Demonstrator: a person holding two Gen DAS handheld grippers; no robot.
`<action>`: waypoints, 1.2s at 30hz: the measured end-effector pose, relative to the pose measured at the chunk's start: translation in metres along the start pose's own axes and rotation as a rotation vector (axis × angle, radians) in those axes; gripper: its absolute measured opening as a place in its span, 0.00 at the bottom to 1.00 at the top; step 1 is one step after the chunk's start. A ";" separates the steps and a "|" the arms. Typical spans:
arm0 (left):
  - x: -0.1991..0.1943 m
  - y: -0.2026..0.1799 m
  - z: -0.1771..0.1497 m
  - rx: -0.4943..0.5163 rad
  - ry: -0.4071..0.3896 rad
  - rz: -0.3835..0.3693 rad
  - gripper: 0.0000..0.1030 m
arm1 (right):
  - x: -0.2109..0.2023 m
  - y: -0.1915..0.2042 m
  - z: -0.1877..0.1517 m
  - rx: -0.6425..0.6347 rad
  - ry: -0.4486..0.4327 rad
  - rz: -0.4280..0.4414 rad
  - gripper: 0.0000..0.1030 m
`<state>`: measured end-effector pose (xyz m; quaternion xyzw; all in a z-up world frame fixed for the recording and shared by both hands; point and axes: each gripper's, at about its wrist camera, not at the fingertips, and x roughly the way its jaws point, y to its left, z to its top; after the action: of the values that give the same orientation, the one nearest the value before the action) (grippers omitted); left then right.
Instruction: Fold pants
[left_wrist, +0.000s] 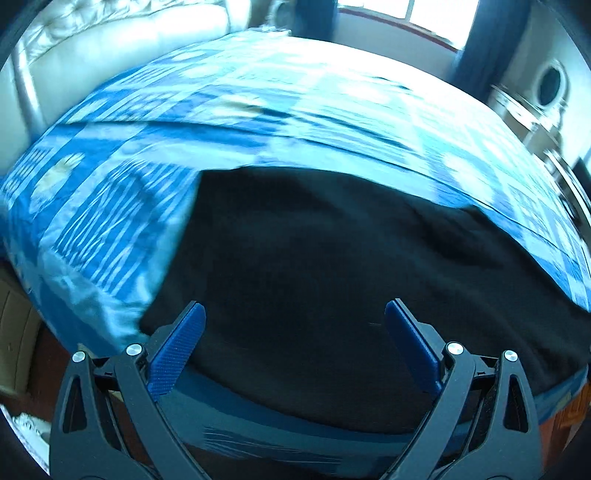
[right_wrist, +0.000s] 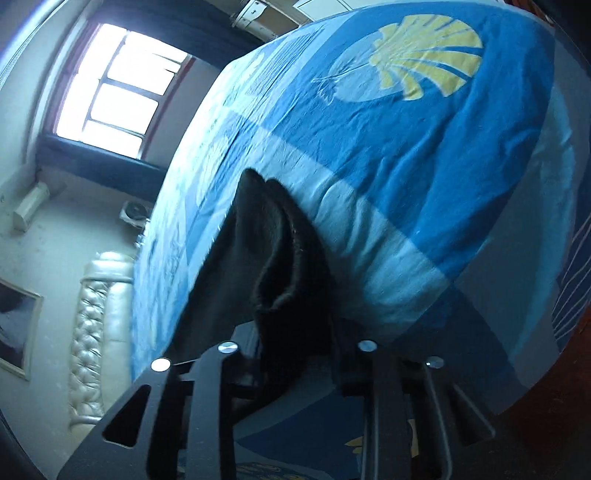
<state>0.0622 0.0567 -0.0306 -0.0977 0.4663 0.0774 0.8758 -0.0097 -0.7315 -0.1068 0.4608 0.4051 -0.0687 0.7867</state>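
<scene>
While spread flat, pants (left_wrist: 332, 258) underlie left hand-held gripper (left_wrist: 293, 321).

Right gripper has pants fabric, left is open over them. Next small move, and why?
Probably carry the right gripper across the bed to lay its bunched fold of black pants over the flat part. The left gripper hangs open above the pants, holding nothing, so it could pin them.
</scene>
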 end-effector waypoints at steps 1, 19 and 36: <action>0.000 0.008 0.000 -0.012 0.006 0.012 0.95 | -0.003 0.001 0.000 0.022 -0.013 0.019 0.23; 0.000 0.043 -0.017 -0.003 0.045 -0.009 0.95 | -0.049 0.178 -0.001 -0.186 -0.121 0.231 0.22; -0.006 0.015 -0.023 0.082 0.035 -0.035 0.95 | 0.038 0.323 -0.133 -0.581 0.033 0.195 0.22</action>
<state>0.0372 0.0659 -0.0394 -0.0714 0.4827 0.0411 0.8719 0.0943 -0.4345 0.0500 0.2541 0.3743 0.1333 0.8818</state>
